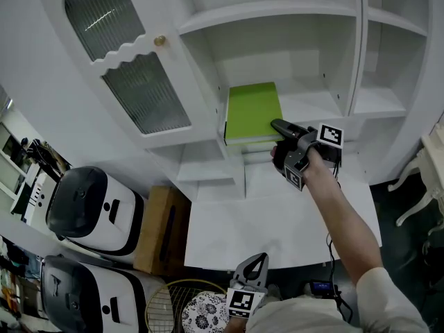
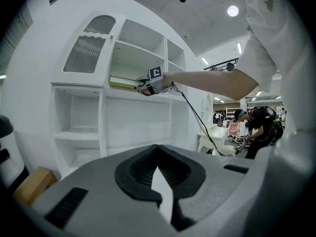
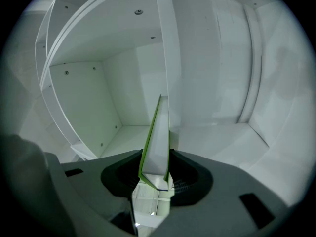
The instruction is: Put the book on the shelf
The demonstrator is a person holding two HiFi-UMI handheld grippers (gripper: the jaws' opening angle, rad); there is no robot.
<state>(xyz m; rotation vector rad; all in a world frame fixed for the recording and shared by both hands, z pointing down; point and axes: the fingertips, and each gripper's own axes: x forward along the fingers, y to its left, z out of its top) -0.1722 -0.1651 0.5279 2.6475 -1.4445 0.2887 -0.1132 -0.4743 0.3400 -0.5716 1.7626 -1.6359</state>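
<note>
A green-covered book (image 1: 253,109) lies flat, partly inside the middle bay of the white shelf unit (image 1: 305,106). My right gripper (image 1: 277,127) is shut on the book's near edge, with the arm stretched toward the bay. In the right gripper view the book (image 3: 157,142) stands edge-on between the jaws of the right gripper (image 3: 155,169), over the shelf floor (image 3: 212,137). The left gripper view shows the book (image 2: 123,83) and the right gripper (image 2: 145,88) at shelf level. My left gripper (image 1: 255,259) hangs low near my body, its tips (image 2: 158,149) meeting with nothing held.
A glazed cabinet door (image 1: 132,68) stands open left of the bay. A white desktop (image 1: 277,220) sits below the shelves. Two white-and-black machines (image 1: 90,207) and a cardboard box (image 1: 163,231) are on the floor at left. A white chair (image 1: 423,179) is at right. A person (image 2: 256,122) bends over far off.
</note>
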